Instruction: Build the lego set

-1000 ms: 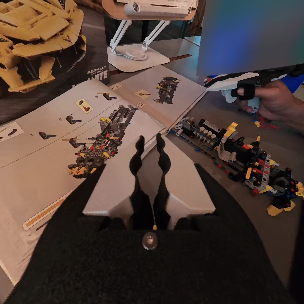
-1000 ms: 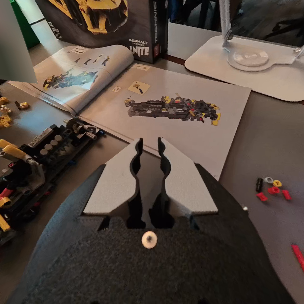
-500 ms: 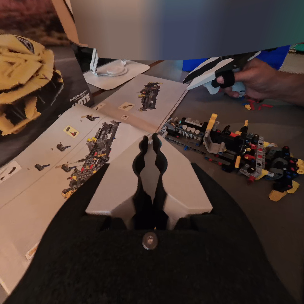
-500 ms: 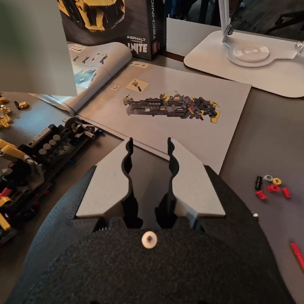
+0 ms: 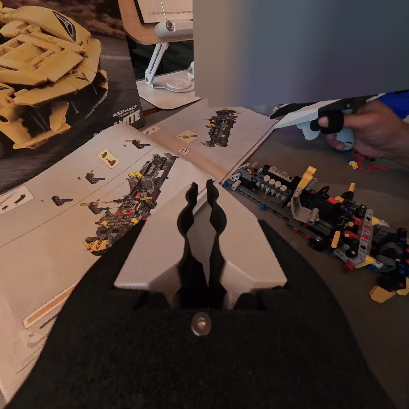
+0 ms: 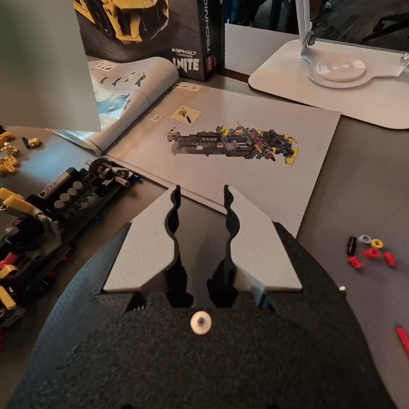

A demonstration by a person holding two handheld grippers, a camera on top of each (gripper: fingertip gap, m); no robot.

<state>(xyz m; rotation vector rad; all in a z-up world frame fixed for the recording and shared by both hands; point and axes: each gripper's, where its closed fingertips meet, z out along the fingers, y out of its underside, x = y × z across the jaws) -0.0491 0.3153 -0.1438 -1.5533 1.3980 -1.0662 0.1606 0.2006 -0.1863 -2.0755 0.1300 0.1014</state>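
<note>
Left gripper (image 5: 201, 188) hovering over the instruction booklet (image 5: 66, 221), jaws nearly together, holding nothing. Half-built chassis (image 5: 309, 212) lying on the table just right of it, long axis running away toward the booklet's corner. Right gripper (image 6: 201, 190) parted wide, empty, chassis (image 6: 55, 212) to its left; loose pins (image 6: 371, 252) nearer, toward the table's right edge.

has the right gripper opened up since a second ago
Yes. The right gripper has spread its jaws wider, with nothing between them; its tips sit at the near edge of the open white instruction booklet, as before.
</note>
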